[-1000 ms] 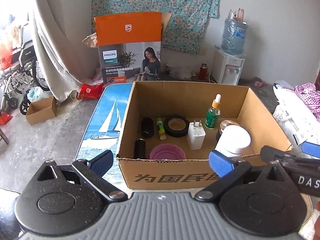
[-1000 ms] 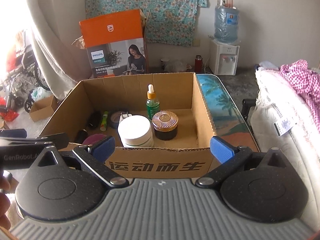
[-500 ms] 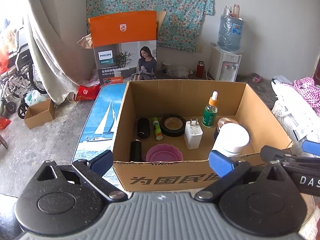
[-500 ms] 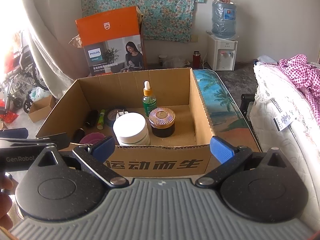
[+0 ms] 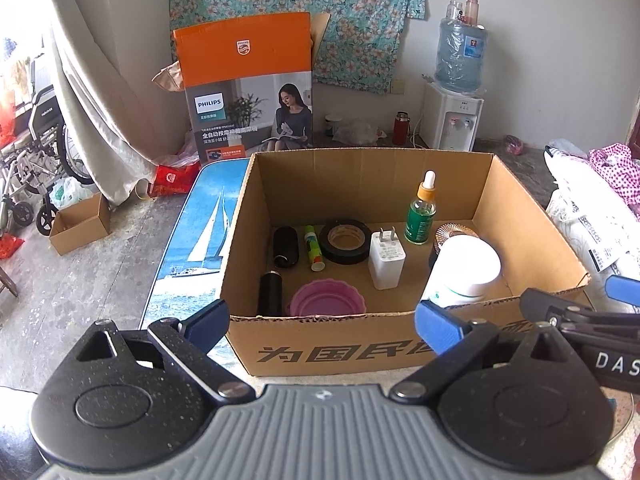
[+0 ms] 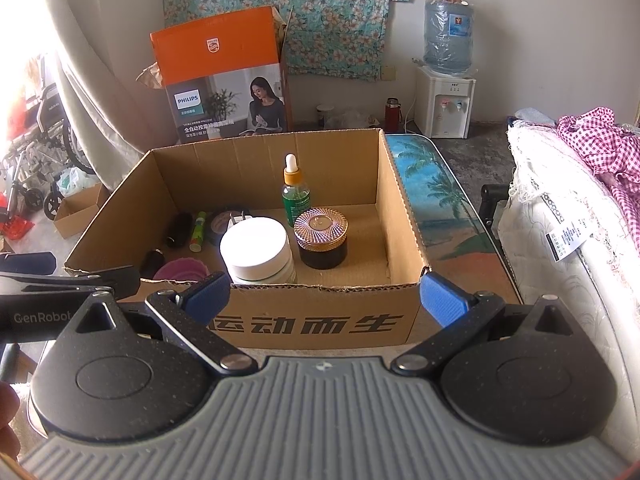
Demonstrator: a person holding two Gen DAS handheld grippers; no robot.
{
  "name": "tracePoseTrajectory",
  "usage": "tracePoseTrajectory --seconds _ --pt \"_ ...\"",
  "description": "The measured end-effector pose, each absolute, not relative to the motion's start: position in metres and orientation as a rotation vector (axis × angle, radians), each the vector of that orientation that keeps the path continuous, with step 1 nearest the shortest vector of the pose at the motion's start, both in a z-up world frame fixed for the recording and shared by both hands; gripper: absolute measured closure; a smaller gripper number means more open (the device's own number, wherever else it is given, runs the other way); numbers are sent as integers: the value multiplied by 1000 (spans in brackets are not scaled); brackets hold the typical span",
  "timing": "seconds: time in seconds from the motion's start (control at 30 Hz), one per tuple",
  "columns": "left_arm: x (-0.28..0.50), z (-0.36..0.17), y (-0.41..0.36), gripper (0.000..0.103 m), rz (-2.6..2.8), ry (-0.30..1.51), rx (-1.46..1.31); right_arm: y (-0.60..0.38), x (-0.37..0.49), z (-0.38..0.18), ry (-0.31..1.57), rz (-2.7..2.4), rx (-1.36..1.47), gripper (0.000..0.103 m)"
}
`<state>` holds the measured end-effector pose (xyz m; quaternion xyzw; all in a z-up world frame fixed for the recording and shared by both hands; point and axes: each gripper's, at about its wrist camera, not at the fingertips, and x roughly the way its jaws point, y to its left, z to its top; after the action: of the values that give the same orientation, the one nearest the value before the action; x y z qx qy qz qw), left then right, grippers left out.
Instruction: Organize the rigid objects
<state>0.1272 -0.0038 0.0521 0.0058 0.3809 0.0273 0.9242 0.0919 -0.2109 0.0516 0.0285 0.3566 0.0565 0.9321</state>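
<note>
Cardboard box (image 5: 332,344) is sitting on the table (image 5: 200,240) right in front of me, and everything rigid I can see is lying or standing inside it already. Along its left side I am seeing two black cylinders (image 5: 285,246), a small green tube (image 5: 313,247), a tape roll (image 5: 346,241) and a pink collapsible cup (image 5: 327,297). Toward the middle a white charger (image 5: 386,260) is standing, with a green dropper bottle (image 6: 295,196) behind it. A white-lidded jar (image 6: 256,254) and a dark jar with a ribbed copper lid (image 6: 321,238) are standing side by side, nearly touching. I am holding my left claw (image 5: 320,324) and my right claw (image 6: 324,294) spread wide and empty, just short of the near wall. Nothing loose is showing on the table, so I judge the sorting almost finished, or only tidying left.
</note>
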Motion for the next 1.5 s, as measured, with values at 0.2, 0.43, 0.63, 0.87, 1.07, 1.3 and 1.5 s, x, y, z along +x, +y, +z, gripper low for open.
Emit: tracePoseTrajectory --seconds 0.2,0.43,0.63,0.87,1.07,1.3,1.5 --pt "128 52 -3 3 56 784 7 -211 92 52 730 116 56 1" --pt "128 51 -3 3 59 780 5 -210 93 51 728 117 55 1" --pt "128 51 -3 3 59 781 6 -210 94 51 727 120 50 1" --pt "128 54 -4 3 65 774 6 -210 95 54 723 122 46 1" --pt "128 56 -4 3 65 774 5 -209 94 56 720 123 44 1" --pt "128 56 -4 4 65 773 5 -210 94 57 720 123 43 1" --pt "128 55 -4 3 65 775 4 -210 94 57 721 123 44 1"
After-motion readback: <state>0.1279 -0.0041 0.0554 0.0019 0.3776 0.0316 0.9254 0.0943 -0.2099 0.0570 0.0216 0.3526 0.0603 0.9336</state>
